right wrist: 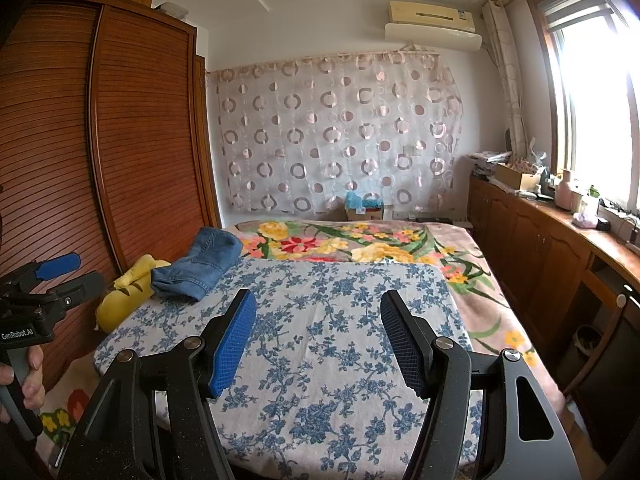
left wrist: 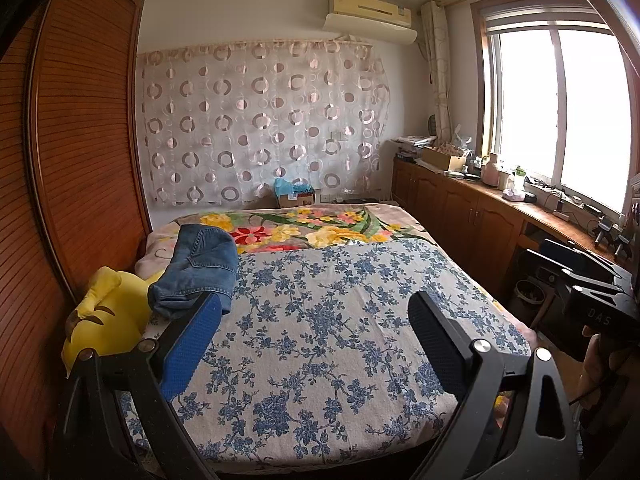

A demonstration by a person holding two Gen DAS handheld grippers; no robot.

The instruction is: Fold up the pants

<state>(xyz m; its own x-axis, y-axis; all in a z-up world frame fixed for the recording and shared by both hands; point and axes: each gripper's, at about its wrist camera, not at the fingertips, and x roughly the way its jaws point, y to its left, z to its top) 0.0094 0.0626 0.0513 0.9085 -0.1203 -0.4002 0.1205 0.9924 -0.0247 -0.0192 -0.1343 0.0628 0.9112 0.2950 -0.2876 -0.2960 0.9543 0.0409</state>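
Observation:
Folded blue jeans (left wrist: pixel 198 270) lie at the far left of the bed, partly on a yellow plush toy (left wrist: pixel 106 316); they also show in the right wrist view (right wrist: pixel 200 266). My left gripper (left wrist: pixel 316 312) is open and empty, held above the blue-flowered cloth (left wrist: pixel 320 340), its left finger just in front of the jeans. My right gripper (right wrist: pixel 318 312) is open and empty over the same cloth (right wrist: pixel 320 360), well short of the jeans. The left gripper also shows at the left edge of the right wrist view (right wrist: pixel 68 276).
A wooden slatted wardrobe (left wrist: pixel 80 140) stands close on the left. Low wooden cabinets (left wrist: pixel 460 216) with clutter run under the window on the right. A colourful flowered blanket (left wrist: pixel 312 228) covers the bed's far part. A bin (left wrist: pixel 530 296) stands right of the bed.

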